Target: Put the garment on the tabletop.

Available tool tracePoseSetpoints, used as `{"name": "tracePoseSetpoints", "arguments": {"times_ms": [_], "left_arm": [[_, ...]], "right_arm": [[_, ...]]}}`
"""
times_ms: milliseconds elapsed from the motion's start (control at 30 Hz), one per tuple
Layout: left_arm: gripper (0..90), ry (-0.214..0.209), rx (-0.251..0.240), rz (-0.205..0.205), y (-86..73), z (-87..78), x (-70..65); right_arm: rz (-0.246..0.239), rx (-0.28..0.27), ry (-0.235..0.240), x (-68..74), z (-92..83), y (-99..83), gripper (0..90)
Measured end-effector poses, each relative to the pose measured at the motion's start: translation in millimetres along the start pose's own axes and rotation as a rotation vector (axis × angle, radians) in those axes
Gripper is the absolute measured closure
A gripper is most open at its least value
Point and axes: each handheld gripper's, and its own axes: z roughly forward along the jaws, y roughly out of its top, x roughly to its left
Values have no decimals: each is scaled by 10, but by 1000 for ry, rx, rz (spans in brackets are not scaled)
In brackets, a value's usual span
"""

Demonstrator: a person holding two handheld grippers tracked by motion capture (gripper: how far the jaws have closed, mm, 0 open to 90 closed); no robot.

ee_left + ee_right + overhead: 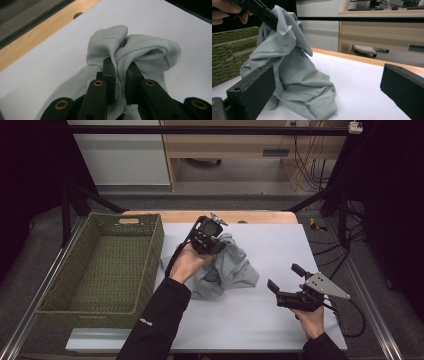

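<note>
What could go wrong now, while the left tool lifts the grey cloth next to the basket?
1. The left tool pinches only a small fold of the grey cloth, so the fold may slip out.
2. Most of the cloth lies on the table; it may drag or catch on the basket rim.
3. The right tool is open and holds nothing, so it gives no support.

No readable text, one unreadable mark

The only lettering is a small white mark on the person's black left sleeve [145,322] (near the forearm, in the high view); it is too small and blurred to make out.
</note>
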Motion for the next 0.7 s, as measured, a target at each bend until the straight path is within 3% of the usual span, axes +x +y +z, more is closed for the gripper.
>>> {"name": "tracePoseSetpoints", "arguments": {"times_ms": [133, 200, 300, 367, 400, 467, 533, 567, 600, 633, 700], "left_arm": [[796, -10, -12, 0, -137, 101, -57], [795, -15, -1, 10, -188, 146, -81], [792, -8, 12, 26, -273, 248, -135], [791, -26, 25, 27, -325, 322, -150], [789, -28, 27, 25, -347, 359, -163], [777, -33, 41, 36, -378, 408, -175], [703, -39, 39, 36, -406, 441, -189], [632, -54, 36, 25, -411, 435, -188], [502, -50, 22, 19, -411, 419, -189], [502, -50, 9, 18, -411, 400, -191], [387, -57, -10, 15, -404, 333, -190]], "right_arm": [[5, 7, 11, -13, -12, -48, 5], [22, 12, 17, -14, -21, -59, 5], [6, 15, 25, -34, -27, -80, 5], [32, 27, 32, -21, -40, -83, 5], [-5, 19, 31, -46, -34, -93, 5], [5, 19, 30, -39, -37, -98, 5], [6, 20, 29, -43, -31, -105, 5], [12, 29, 31, -39, -33, -105, 5], [10, 30, 32, -45, -34, -109, 5], [10, 30, 32, -45, -34, -109, 5], [-1, 27, 30, -57, -32, -112, 5]]}}
